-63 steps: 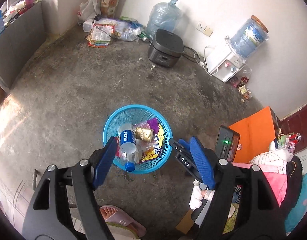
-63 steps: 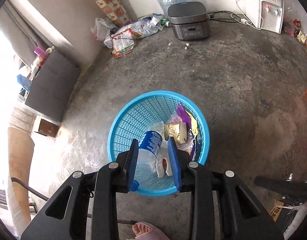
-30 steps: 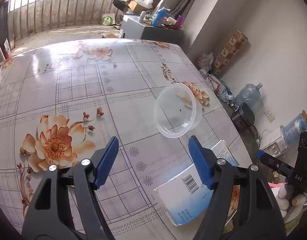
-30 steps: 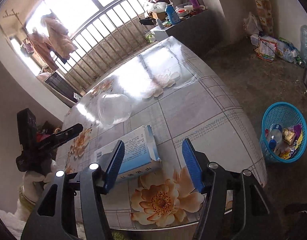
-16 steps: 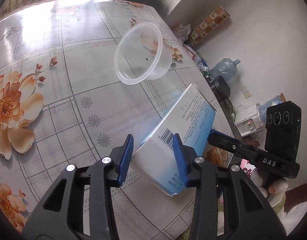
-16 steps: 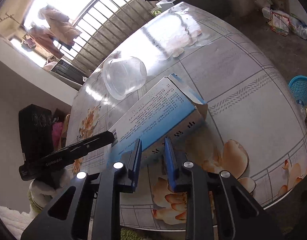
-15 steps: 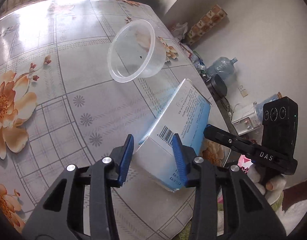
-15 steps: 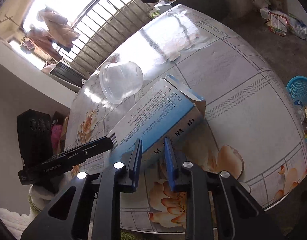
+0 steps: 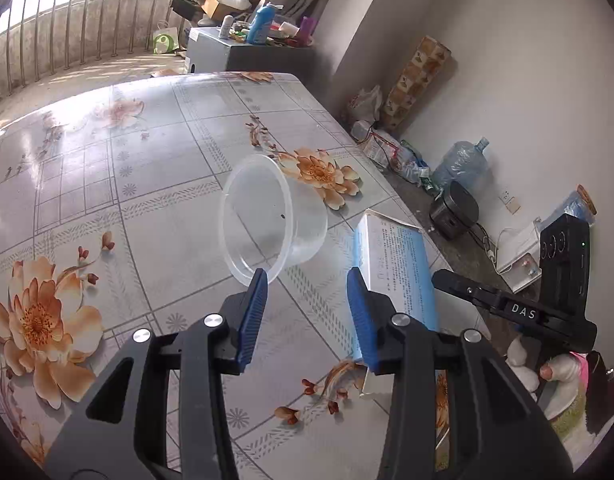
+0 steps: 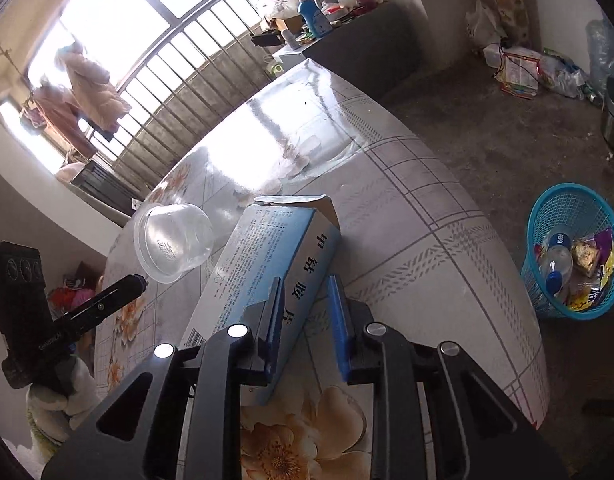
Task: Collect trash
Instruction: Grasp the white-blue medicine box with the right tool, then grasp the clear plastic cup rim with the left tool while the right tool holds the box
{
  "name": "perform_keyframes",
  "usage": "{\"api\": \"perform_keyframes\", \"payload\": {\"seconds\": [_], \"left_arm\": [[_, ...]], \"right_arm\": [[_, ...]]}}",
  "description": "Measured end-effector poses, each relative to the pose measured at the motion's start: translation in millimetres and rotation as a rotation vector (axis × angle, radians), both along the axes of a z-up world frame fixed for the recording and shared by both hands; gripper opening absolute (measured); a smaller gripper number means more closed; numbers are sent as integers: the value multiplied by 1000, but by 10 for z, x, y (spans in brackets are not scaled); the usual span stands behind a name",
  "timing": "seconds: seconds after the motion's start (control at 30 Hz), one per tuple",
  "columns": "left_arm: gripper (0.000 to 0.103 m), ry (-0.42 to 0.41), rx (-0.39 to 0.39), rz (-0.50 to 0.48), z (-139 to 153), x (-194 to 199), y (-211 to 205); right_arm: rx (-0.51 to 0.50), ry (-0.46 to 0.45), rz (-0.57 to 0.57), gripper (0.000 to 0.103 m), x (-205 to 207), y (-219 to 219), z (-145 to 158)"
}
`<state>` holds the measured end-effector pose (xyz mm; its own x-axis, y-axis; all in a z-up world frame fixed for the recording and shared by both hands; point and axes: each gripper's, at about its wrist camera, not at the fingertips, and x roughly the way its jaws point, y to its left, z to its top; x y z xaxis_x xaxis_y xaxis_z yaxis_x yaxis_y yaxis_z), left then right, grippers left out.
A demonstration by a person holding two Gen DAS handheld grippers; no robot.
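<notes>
Trash collection, pick-up stage. The cardboard box (image 10: 267, 248), blue and white with one end flap open, rests tilted on the floral table (image 9: 107, 184) just beside a clear plastic tub (image 9: 267, 216) lying on its side. The right gripper (image 10: 303, 284) has just been closing and appears clamped across the box's thin side. The left gripper (image 9: 307, 276) has also just been closing; its jaws stand partly apart with nothing between them, one fingertip at the tub's rim. Both items are probably light. The box is stiff enough to pinch by its faces, while the tub is slick and flexible and best taken at the rim. The blue basket (image 10: 563, 200) waits on the floor.
</notes>
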<state>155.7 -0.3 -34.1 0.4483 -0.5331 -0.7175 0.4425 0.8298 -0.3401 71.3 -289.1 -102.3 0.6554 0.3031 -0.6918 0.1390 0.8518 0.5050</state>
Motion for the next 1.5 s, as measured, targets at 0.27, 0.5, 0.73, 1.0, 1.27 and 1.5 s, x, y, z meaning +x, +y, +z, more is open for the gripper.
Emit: {"api": "perform_keyframes", "payload": {"seconds": [0.27,0.5,0.73,1.0,1.27,1.5], "left_arm": [[39,-29,78,46,-98,299,-7],[37,-43,48,36,-69,388,-131],[37,-96,57,4,51,425,-154],[16,-71,104,-51,-39,514,-333],[9,-65,119,-110,-69,290,-494],[10,-34,103,-180,-104,-51,-658]], "right_arm": [[-5,18,4,23,64,-23,-62],[-6,14,1,23,63,-14,-45],[-9,18,8,23,70,7,-53],[-10,24,6,23,73,23,-56],[25,39,12,23,99,30,-105],[103,54,20,24,82,26,-190]]}}
